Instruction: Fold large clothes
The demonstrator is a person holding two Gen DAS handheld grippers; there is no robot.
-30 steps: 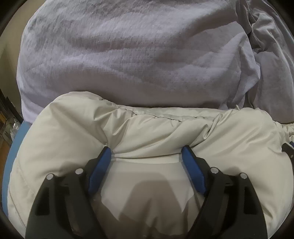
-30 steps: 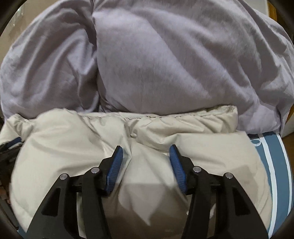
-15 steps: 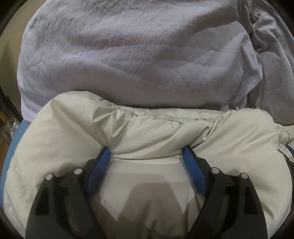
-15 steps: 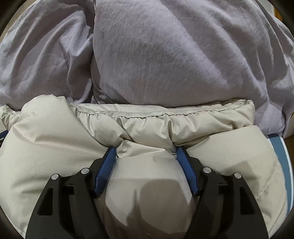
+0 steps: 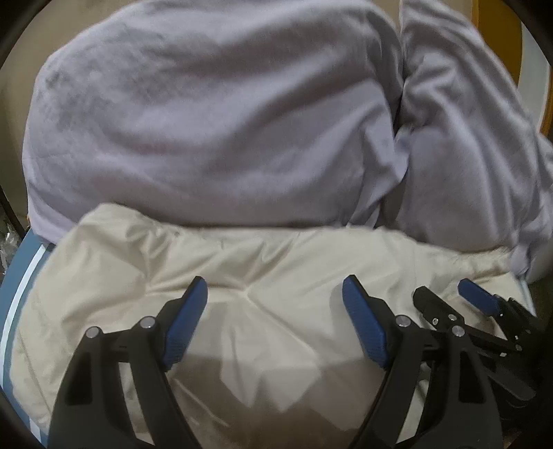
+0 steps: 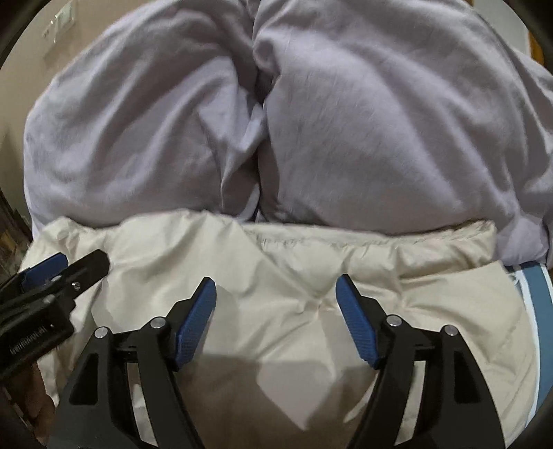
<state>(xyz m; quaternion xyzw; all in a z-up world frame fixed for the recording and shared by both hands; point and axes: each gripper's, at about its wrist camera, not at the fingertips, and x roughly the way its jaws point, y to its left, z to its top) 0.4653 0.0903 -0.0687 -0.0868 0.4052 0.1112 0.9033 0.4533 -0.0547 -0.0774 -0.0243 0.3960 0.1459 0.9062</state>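
A cream puffy jacket (image 5: 276, 262) (image 6: 293, 269) lies folded on the bed, its gathered hem against a lilac duvet. My left gripper (image 5: 274, 300) hovers just over the jacket's middle, open, its blue pads clear of the flat fabric. My right gripper (image 6: 276, 290) stands over the jacket's right half with its jaws opening; fabric lies under and between the pads but is not pinched. Each gripper shows in the other's view: the right gripper (image 5: 442, 293) close by at the right, the left gripper (image 6: 62, 262) at the left edge.
A bulky lilac duvet (image 5: 207, 121) (image 6: 380, 121) fills the far side right behind the jacket. A blue sheet with white stripes (image 5: 20, 283) (image 6: 532, 286) shows at both sides of the jacket. A beige wall with a switch plate (image 6: 62, 20) is beyond.
Both grippers have let go of the bunched fabric and drawn back; the jacket now lies flatter. The right jaws have widened. The two grippers have come closer together.
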